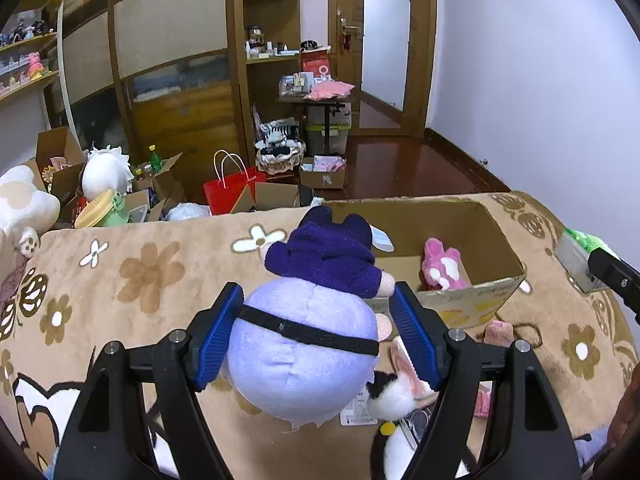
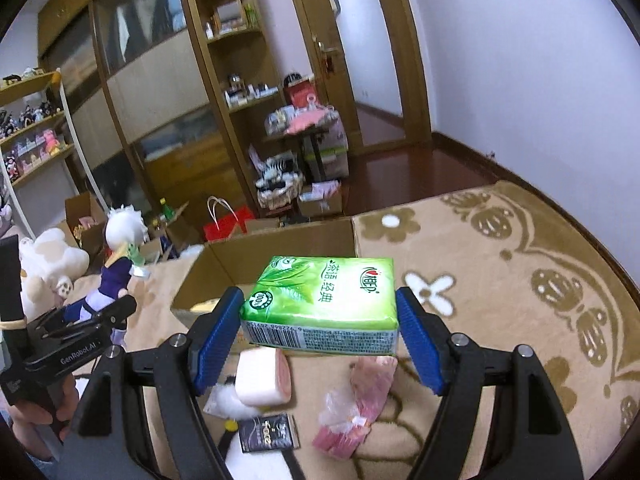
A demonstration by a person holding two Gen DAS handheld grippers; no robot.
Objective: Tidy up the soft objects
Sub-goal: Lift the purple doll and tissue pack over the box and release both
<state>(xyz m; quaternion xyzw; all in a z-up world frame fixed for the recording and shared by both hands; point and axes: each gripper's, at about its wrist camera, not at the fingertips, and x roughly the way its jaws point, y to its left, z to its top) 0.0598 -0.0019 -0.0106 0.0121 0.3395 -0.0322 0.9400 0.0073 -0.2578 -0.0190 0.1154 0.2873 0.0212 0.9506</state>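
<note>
My left gripper (image 1: 318, 312) is shut on a plush doll (image 1: 308, 344) with a pale lilac body and a dark purple top, lifted above the flowered blanket (image 1: 160, 276). My right gripper (image 2: 320, 316) is shut on a green pack of tissues (image 2: 324, 300), also held up in the air. An open cardboard box (image 1: 472, 220) lies just beyond both, with a pink plush rabbit (image 1: 440, 266) inside. In the right wrist view the doll (image 2: 114, 280) hangs in the left gripper at the far left, and the box (image 2: 280, 244) sits behind the tissues.
On the blanket lie a white roll (image 2: 262, 376), pink wrapped packs (image 2: 360, 396), a dark packet (image 2: 268, 434) and a black-and-white plush (image 1: 392, 396). Beyond the bed's far edge stand a red paper bag (image 1: 230, 194), boxes, more plush toys (image 1: 106, 172) and a wardrobe.
</note>
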